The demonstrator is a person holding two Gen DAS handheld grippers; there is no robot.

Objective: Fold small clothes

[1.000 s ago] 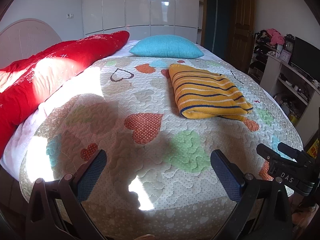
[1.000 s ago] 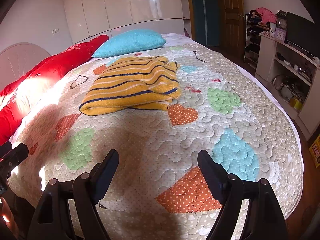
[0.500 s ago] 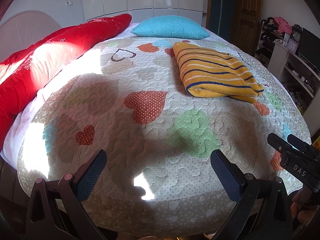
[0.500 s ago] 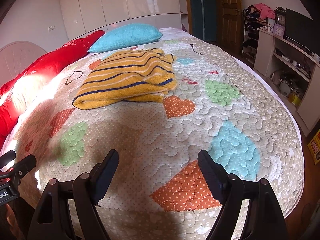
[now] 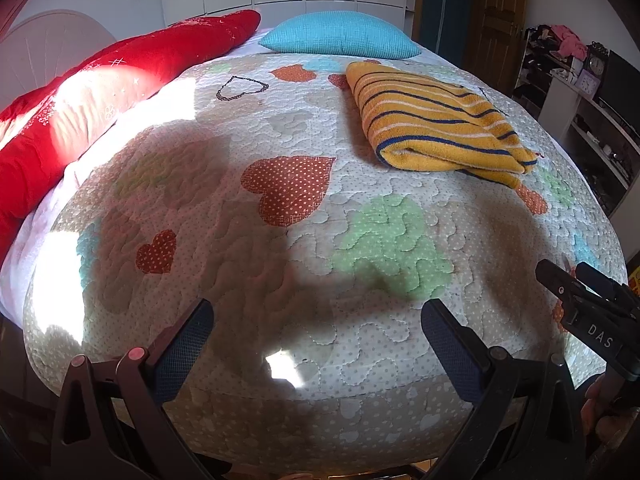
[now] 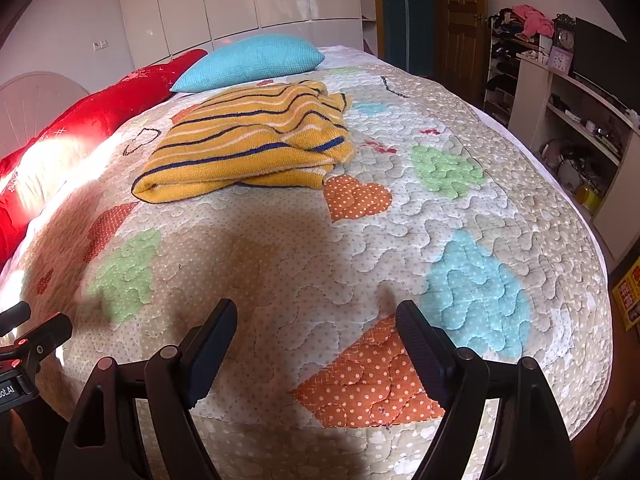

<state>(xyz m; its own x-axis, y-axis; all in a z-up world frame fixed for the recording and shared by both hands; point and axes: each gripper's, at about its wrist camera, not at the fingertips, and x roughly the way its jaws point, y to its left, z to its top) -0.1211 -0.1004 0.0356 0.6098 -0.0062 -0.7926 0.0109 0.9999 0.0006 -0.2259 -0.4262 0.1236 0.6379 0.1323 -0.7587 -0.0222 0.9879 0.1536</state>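
Striped sweater (image 5: pixel 436 120) folded on the bed, both grippers spread and empty.

Sweater (image 6: pixel 248 140): mustard-yellow knit, navy and pale stripes, folded into a thick rough rectangle with a rounded fold edge facing the foot of the bed; one loose bit sticks out under its right corner. It lies on the heart-patterned quilt (image 5: pixel 280 240) toward the head end, right of the centre line, just short of the turquoise pillow (image 5: pixel 340 36). Red duvet (image 5: pixel 100 92) runs along the bed's left edge. Left gripper (image 5: pixel 316 332) fingers wide apart, nothing between them, over the foot edge, no clear contact with the quilt. Right gripper (image 6: pixel 316 332) the same: released, wide gap, hovering over the foot edge, well apart from the sweater.
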